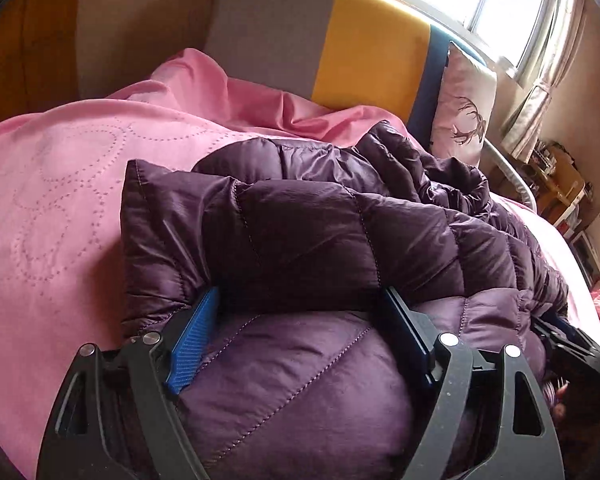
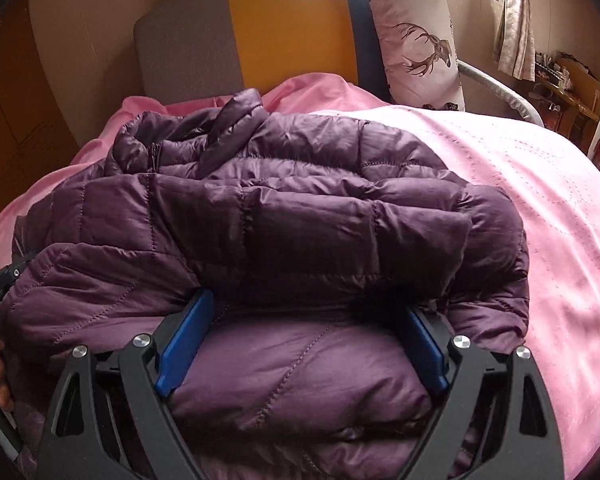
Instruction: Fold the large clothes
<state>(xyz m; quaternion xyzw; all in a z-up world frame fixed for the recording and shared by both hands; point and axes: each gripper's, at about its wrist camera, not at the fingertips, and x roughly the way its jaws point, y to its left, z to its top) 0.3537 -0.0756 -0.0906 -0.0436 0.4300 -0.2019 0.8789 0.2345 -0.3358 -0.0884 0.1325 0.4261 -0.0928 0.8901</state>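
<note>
Purple quilted jacket (image 2: 300, 200) lies on the pink-covered bed (image 2: 540, 200).

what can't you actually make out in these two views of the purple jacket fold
- Left wrist view: the left gripper fingertips are buried under a fold of the puffer jacket, so what they pinch is hidden.
- Right wrist view: the right gripper fingertips vanish under the jacket the same way.
- Both views: the jacket's near hem is cut off by the bottom edge.
- Right wrist view: items on the wooden shelf are too small.
</note>
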